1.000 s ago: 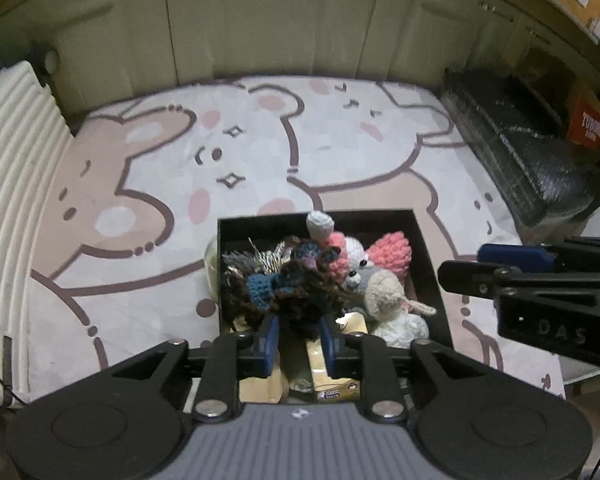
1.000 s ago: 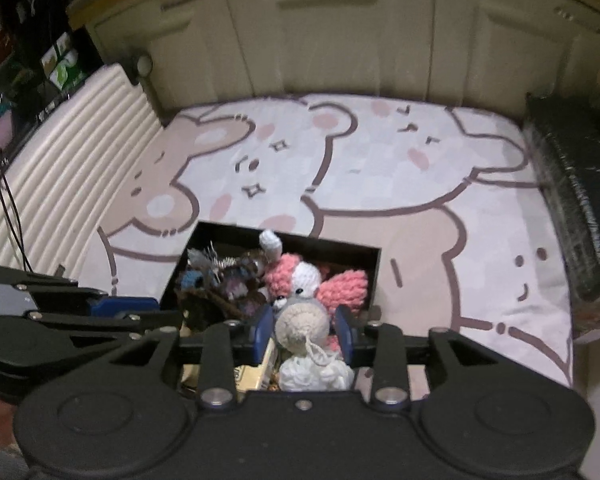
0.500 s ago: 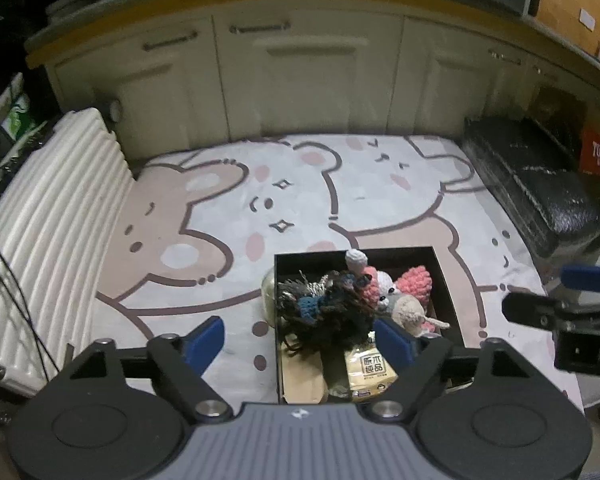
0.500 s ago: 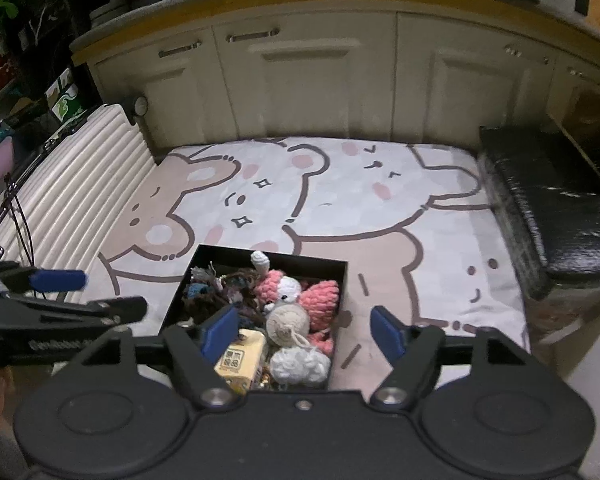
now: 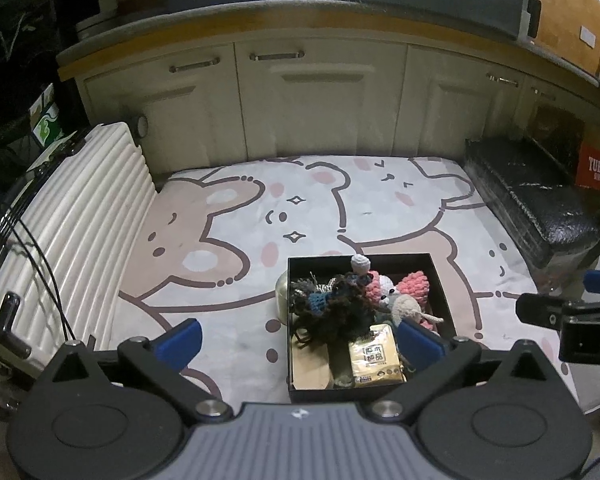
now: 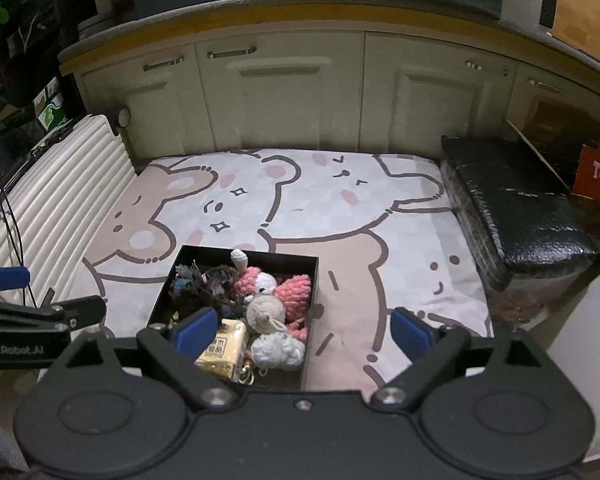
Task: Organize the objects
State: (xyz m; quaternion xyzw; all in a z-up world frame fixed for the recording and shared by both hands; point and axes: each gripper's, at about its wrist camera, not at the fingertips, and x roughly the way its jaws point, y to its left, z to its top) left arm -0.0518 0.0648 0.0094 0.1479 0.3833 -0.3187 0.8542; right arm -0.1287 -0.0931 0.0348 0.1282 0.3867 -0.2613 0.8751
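- My left gripper has its jaws spread wide; they have just been opening, and nothing is pinched between them.
- My right gripper is spread wide too, its jaws also just opening, with no pad pressing on anything.
- The black box sits on the near part of the bear mat, right of centre in the left view; both grippers hang above its near edge.
- Inside the box, on the left, lies a dark yarn tangle with a blue patch.
- To its right sits a pink crochet toy with a white face, and a beige ball rests against the toy's near side.
- A white pom-pom lies at the box's near right corner.
- A yellow packet lies near the front, just beside the tangle.
- A pale round thing touches the box's left wall from outside; I cannot tell what it is.
- A white ribbed suitcase lies along the mat's left edge, a black wrapped bundle along the right.
- Cream cabinets stand at the far side.
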